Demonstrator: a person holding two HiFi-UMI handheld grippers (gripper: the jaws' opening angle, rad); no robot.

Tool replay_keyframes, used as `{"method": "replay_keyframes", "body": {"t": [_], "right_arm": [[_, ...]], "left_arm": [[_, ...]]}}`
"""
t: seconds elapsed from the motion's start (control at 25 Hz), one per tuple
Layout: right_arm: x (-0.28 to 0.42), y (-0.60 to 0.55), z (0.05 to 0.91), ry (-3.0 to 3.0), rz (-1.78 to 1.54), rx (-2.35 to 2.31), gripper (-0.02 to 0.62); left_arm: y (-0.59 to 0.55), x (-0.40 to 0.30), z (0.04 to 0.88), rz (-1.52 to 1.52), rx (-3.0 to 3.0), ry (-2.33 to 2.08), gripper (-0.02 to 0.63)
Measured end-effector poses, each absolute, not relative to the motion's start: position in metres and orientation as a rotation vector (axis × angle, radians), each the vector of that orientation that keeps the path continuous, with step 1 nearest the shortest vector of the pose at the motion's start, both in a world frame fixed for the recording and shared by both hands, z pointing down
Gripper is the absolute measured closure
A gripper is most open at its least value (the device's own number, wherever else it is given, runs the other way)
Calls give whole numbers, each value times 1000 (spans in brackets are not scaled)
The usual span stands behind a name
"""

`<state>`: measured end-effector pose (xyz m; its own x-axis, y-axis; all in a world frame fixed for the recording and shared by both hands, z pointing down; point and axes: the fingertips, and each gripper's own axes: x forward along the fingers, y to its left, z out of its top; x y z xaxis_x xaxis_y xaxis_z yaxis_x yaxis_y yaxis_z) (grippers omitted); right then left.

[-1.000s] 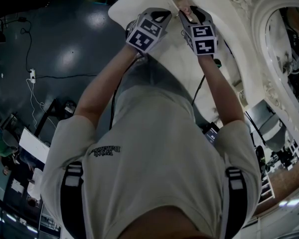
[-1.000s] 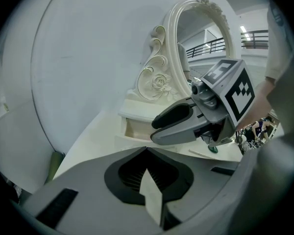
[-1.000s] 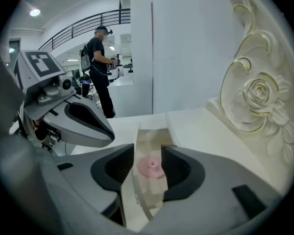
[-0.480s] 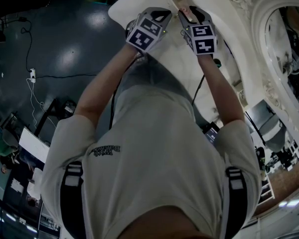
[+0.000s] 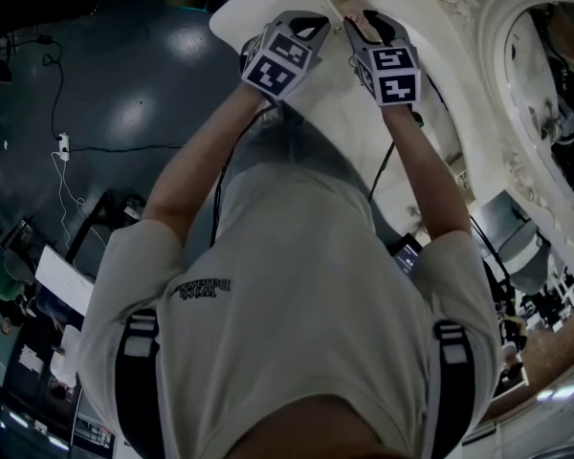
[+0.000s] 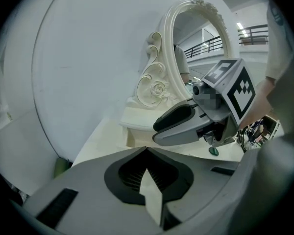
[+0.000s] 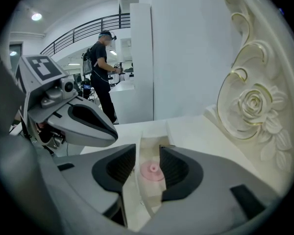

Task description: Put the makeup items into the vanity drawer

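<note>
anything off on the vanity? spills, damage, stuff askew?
Nothing stands out. The pink round item lies inside the open drawer. The vanity top and carved mirror frame look clean and intact, with no spills visible.

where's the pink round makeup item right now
Right gripper view, low centre: the pink round item seems to lie in the open drawer, between the jaws of the right gripper, which have just been closing but are not visibly gripping it.

Smooth white vanity [image 5: 258, 8], glossy dark floor [image 5: 124, 94]
</note>
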<state>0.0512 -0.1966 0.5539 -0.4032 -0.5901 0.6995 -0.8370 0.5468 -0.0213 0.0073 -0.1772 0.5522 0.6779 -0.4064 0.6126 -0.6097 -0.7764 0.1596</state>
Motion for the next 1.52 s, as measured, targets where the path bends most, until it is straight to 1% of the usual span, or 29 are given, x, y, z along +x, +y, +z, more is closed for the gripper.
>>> {"method": "replay_keyframes", "body": {"t": [0.16, 0.24, 0.36, 0.44, 0.72, 0.8, 0.96, 1.04, 1.2, 1.28, 1.52], "right_arm": [[50, -197, 532, -2167, 457, 1164, 439], [49, -197, 518, -2188, 432, 1179, 463], [49, -196, 493, -2221, 398, 1205, 463], [48, -195, 474, -2247, 374, 1225, 491], [37, -178, 399, -2376, 303, 1262, 491], [34, -173, 374, -2412, 262, 1279, 520], [32, -158, 334, -2467, 183, 1305, 521], [32, -149, 316, -2493, 148, 1322, 555], [34, -131, 279, -2545, 77, 1356, 557], [35, -121, 260, -2579, 48, 1375, 579], [36, -90, 207, -2669, -51, 1426, 591]], "left_arm": [[-179, 4, 533, 781, 2569, -824, 592], [-180, 3, 520, 764, 2588, -841, 592], [-181, 3, 496, 725, 2626, -868, 591], [-180, 4, 478, 694, 2652, -877, 592], [-170, 2, 414, 584, 2744, -919, 592], [-166, 0, 395, 555, 2770, -935, 592], [-156, -4, 359, 488, 2820, -963, 592], [-150, -7, 341, 452, 2843, -976, 592], [-134, -11, 298, 363, 2903, -1006, 592], [-126, -14, 275, 318, 2940, -1026, 592], [-98, -24, 215, 181, 3029, -1071, 591]]}}
